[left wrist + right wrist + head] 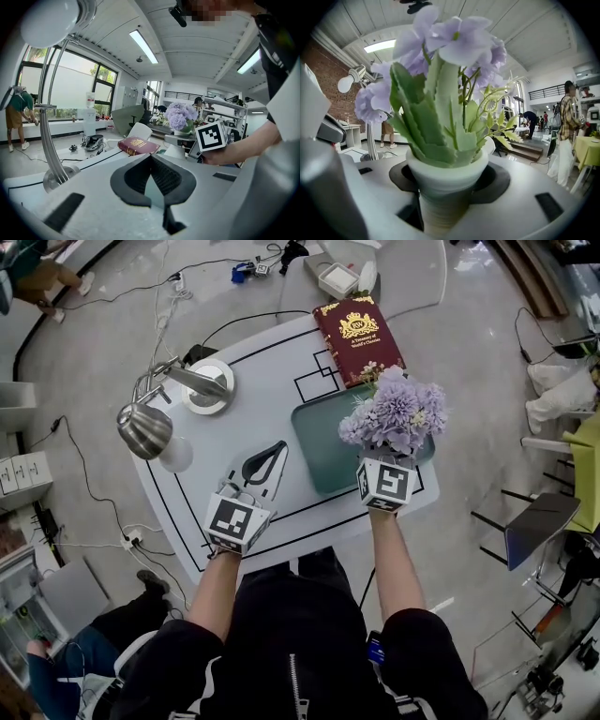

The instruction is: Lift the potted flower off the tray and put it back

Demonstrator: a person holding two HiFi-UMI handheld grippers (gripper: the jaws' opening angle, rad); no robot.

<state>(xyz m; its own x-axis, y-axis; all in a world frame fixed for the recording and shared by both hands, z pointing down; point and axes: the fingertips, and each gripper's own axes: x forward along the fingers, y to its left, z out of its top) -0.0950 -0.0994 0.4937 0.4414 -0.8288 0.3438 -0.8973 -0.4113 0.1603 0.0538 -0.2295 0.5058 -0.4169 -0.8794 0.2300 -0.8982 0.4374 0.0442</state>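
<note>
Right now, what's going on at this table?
A person holds a tool in each hand. The right tool is shut on the potted flower, gripping its white pot, at the green tray's right edge; whether the pot rests on the tray isn't clear. The left tool is shut and empty, over the table beside the tray.

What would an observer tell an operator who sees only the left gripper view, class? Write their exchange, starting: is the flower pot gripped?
Observer: Yes; the right gripper is shut on the white pot, below its rim.
Operator: Is it over the tray?
Observer: From the head view, the flowers hang over the green tray's right side.
Operator: And my left gripper?
Observer: The left gripper is over the table, left of the tray.
</note>
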